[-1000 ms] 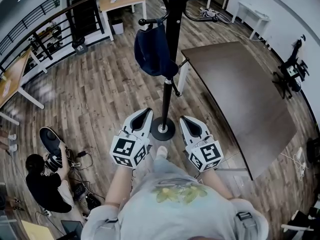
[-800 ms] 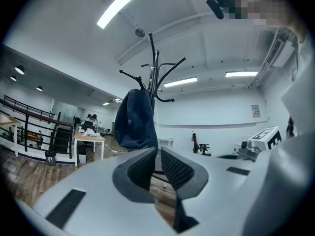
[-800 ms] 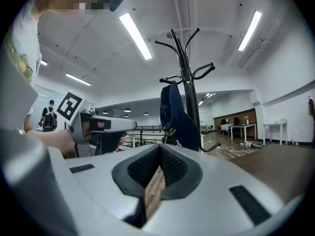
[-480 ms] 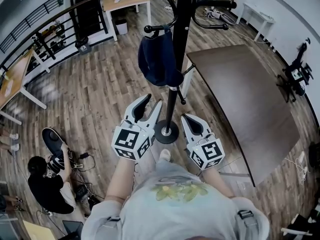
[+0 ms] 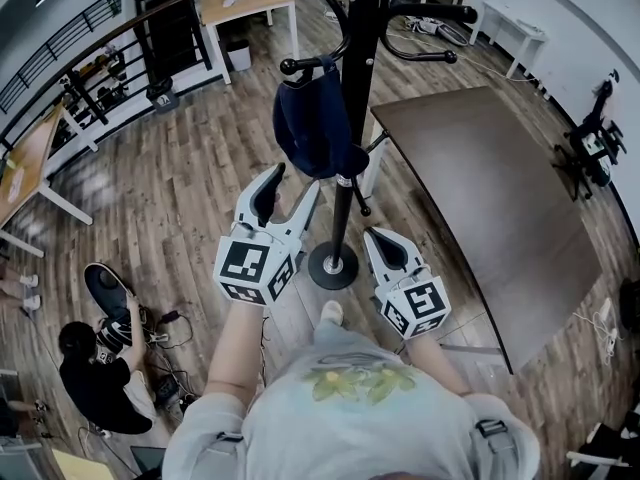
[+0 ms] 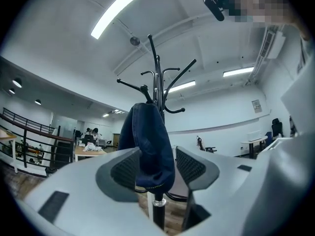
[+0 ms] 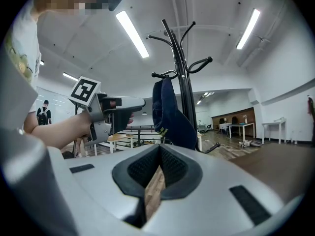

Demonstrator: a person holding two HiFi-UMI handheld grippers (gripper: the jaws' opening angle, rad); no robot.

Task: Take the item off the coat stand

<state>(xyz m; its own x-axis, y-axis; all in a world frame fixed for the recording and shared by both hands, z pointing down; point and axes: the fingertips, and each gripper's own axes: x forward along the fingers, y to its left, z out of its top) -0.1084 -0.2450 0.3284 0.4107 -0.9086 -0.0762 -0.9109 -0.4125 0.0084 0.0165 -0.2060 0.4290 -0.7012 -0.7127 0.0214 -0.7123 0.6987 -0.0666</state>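
Beyond the left claw's (image 5: 292,183) just-opened empty jaws hangs the navy cap (image 5: 310,118).

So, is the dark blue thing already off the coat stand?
No, the dark blue thing hangs from a hook on the coat stand.

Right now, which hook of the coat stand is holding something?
The ball-tipped hook left of the pole in the head view: the dark blue item hangs from it. The other hooks are bare.
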